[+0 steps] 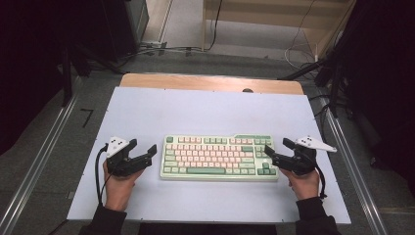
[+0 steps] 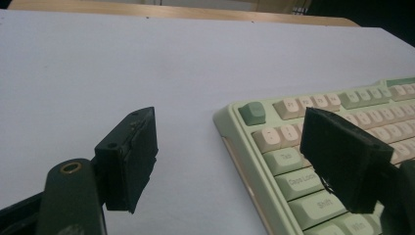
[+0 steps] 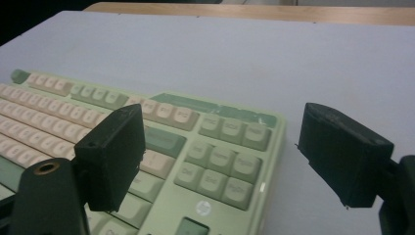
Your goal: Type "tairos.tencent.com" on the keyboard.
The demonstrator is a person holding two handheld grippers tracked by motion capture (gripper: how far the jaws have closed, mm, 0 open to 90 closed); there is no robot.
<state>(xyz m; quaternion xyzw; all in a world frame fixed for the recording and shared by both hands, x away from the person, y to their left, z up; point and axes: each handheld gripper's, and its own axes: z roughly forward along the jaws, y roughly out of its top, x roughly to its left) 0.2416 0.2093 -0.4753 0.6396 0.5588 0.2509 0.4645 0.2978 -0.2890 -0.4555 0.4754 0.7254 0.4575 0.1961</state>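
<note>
Green-and-pink keyboard (image 1: 219,157) lies mid-tabletop (image 1: 205,107), between the left gripper (image 1: 145,155) and right gripper (image 1: 275,152), both with jaws wide and empty. It looks rigid and fairly heavy; gripping its short ends seems safest.

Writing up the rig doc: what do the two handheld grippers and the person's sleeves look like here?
Both the left gripper and right gripper are black, two-jawed, with blocky rectangular pads. Each carries a pale grey three-cornered plate with small holes on top, and a black cable trails back past the wrist. A brass-coloured ring sits on the body. Sleeves are dark.
</note>
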